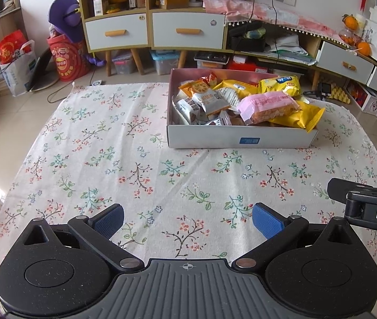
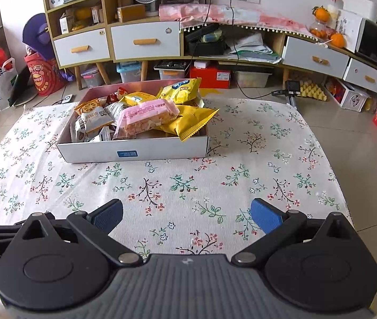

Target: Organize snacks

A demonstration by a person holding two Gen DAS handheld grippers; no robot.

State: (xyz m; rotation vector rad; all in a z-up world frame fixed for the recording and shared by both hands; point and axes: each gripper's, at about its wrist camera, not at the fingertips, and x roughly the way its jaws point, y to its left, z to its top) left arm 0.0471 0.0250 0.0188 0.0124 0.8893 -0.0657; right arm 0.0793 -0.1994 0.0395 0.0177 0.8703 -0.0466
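Observation:
A white cardboard box (image 1: 241, 139) stands on the floral tablecloth at the far middle, also in the right wrist view (image 2: 135, 152). It holds several snack packets: a pink packet (image 1: 266, 106) (image 2: 145, 117) on top, yellow packets (image 1: 281, 83) (image 2: 188, 122), orange and white ones (image 1: 204, 98). My left gripper (image 1: 187, 219) is open and empty, low over the cloth, well short of the box. My right gripper (image 2: 187, 215) is open and empty, beside the left one; its side shows at the right edge of the left wrist view.
The floral cloth (image 1: 135, 159) covers a low table. Beyond it stand wooden cabinets with white drawers (image 1: 188, 30), storage bins underneath, a red bucket (image 1: 68, 58), bags at left, and a tiled floor (image 2: 361, 138) to the right.

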